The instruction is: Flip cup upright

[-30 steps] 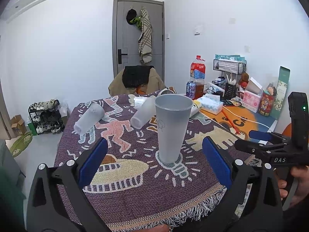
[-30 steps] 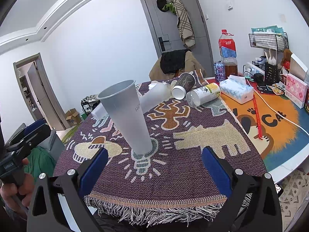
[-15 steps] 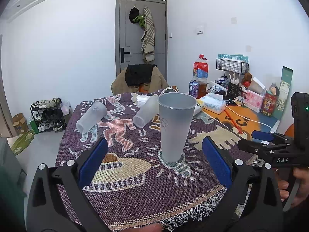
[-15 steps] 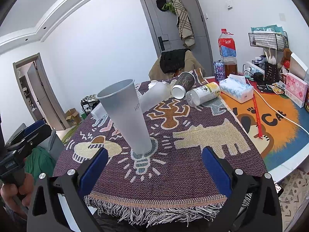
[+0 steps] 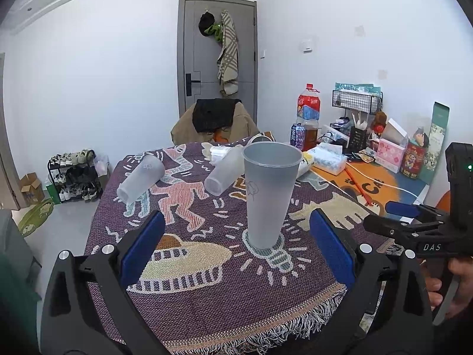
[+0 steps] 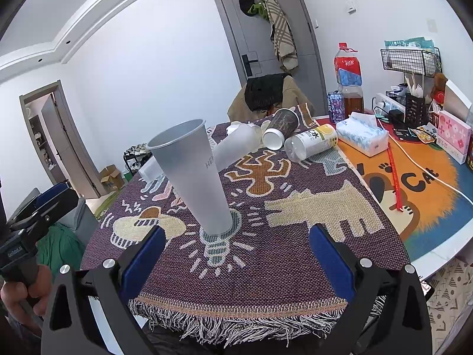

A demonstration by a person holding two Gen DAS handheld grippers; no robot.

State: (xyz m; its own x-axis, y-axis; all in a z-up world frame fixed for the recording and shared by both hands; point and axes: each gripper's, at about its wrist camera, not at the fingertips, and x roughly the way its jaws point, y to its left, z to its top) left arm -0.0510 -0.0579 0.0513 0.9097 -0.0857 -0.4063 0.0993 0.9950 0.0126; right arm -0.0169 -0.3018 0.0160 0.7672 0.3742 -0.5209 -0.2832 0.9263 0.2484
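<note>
A tall frosted grey cup (image 5: 267,195) stands upright on the patterned purple cloth (image 5: 207,290), on a light-bulb motif; it also shows in the right wrist view (image 6: 195,177). My left gripper (image 5: 236,248) is open and empty, a little short of the cup. My right gripper (image 6: 236,257) is open and empty, near the cloth's fringed front edge, with the cup ahead and to its left. Each gripper shows at the edge of the other's view.
Two frosted cups (image 5: 142,177) (image 5: 224,171) lie on their sides farther back. A dark cup (image 6: 280,127) and a bottle (image 6: 310,142) lie beyond. A tissue pack (image 6: 362,137), drinks bottle (image 6: 348,80) and boxes stand on the orange mat (image 6: 428,183) at right.
The left gripper has drawn back slightly from the upright cup. The right gripper and the cup have hardly moved.
</note>
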